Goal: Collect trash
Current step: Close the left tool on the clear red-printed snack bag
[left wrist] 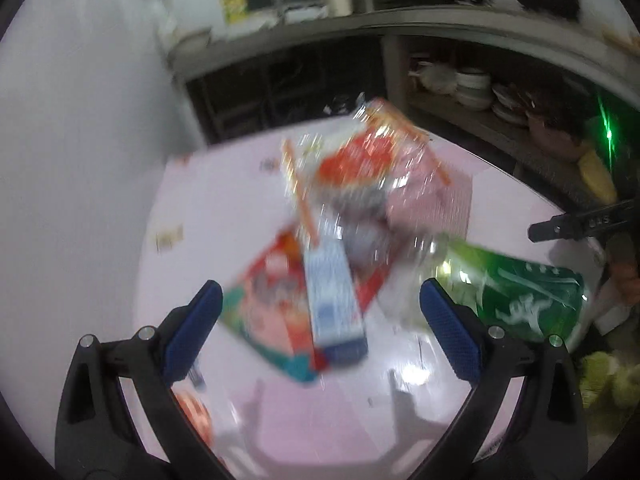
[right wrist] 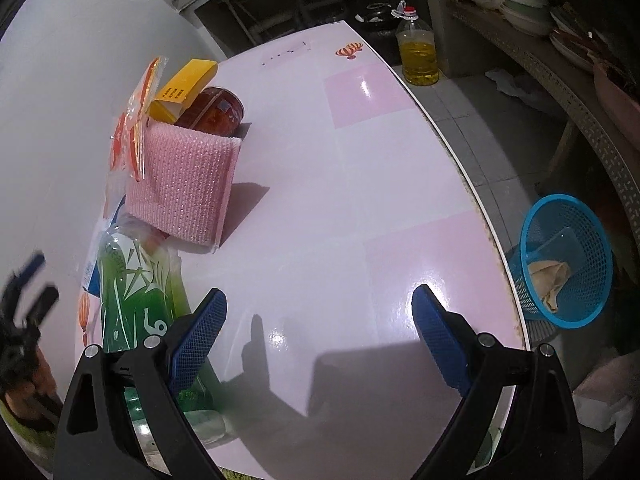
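Trash lies heaped on the glossy pink tabletop [right wrist: 380, 184] as I hold both grippers over it from a distance. My left gripper [left wrist: 320, 332] hangs with jaws spread wide and empty above a white-and-blue carton [left wrist: 334, 300], which rests on a flat red-and-teal printed wrapper [left wrist: 268, 312]; that view is blurred. My right gripper [right wrist: 316, 338] is likewise spread and holding nothing over bare tabletop, its left finger just beside a green plastic bottle [right wrist: 136, 292] lying on its side. Beyond the bottle, a pink mesh foam sleeve [right wrist: 184, 184] sits against a red-lidded jar [right wrist: 216, 110], a yellow cardboard box [right wrist: 186, 86] and a clear red-printed plastic bag [right wrist: 134, 120]. On the floor past the table's right edge, a blue plastic mesh basket [right wrist: 568, 260] holds crumpled brown paper [right wrist: 550, 280].
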Action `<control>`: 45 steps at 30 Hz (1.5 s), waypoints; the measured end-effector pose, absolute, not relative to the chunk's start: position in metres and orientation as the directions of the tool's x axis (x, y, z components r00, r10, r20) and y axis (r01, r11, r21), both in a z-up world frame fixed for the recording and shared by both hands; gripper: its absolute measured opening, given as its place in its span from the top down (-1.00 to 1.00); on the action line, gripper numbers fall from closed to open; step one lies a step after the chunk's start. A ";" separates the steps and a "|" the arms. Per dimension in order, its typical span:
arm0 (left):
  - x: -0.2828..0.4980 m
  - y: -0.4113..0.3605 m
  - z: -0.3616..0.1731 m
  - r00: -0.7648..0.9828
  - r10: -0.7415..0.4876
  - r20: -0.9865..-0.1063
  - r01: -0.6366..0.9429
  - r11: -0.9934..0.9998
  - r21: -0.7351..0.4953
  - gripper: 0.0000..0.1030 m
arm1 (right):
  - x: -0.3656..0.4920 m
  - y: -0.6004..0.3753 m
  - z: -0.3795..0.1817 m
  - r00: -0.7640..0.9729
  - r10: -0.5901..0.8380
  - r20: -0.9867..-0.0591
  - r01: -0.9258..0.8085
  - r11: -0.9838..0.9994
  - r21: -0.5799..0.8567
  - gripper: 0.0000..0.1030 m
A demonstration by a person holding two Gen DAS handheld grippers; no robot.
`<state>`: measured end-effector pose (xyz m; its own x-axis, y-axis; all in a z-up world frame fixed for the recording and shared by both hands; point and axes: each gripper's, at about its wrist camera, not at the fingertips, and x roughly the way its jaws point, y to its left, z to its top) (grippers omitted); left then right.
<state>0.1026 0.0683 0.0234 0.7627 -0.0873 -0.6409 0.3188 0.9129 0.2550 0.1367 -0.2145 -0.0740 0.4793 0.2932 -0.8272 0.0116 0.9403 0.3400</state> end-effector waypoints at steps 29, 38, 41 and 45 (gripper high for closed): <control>0.183 -0.012 -0.023 0.806 0.079 -0.587 0.535 0.326 0.779 -0.24 | 0.134 -0.229 -0.075 0.501 0.325 -0.802 0.029 0.920 0.392 -0.77; 0.178 -0.005 -0.010 0.840 0.041 -0.541 0.468 0.448 0.762 0.29 | 0.135 -0.229 -0.075 0.504 0.323 -0.801 0.033 0.920 0.392 -0.77; 0.176 -0.003 -0.005 0.847 0.025 -0.531 0.451 0.495 0.743 0.54 | 0.135 -0.229 -0.074 0.504 0.322 -0.801 0.034 0.920 0.391 -0.76; 0.176 0.003 0.004 0.858 0.004 -0.514 0.425 0.558 0.713 0.83 | 0.135 -0.229 -0.074 0.503 0.322 -0.802 0.032 0.920 0.390 -0.76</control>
<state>0.1758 0.0034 0.0039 0.8578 0.0039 -0.5140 0.4246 0.5582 0.7128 0.1347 -0.2290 -0.0741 0.5033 0.3221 -0.8018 0.0320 0.9203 0.3898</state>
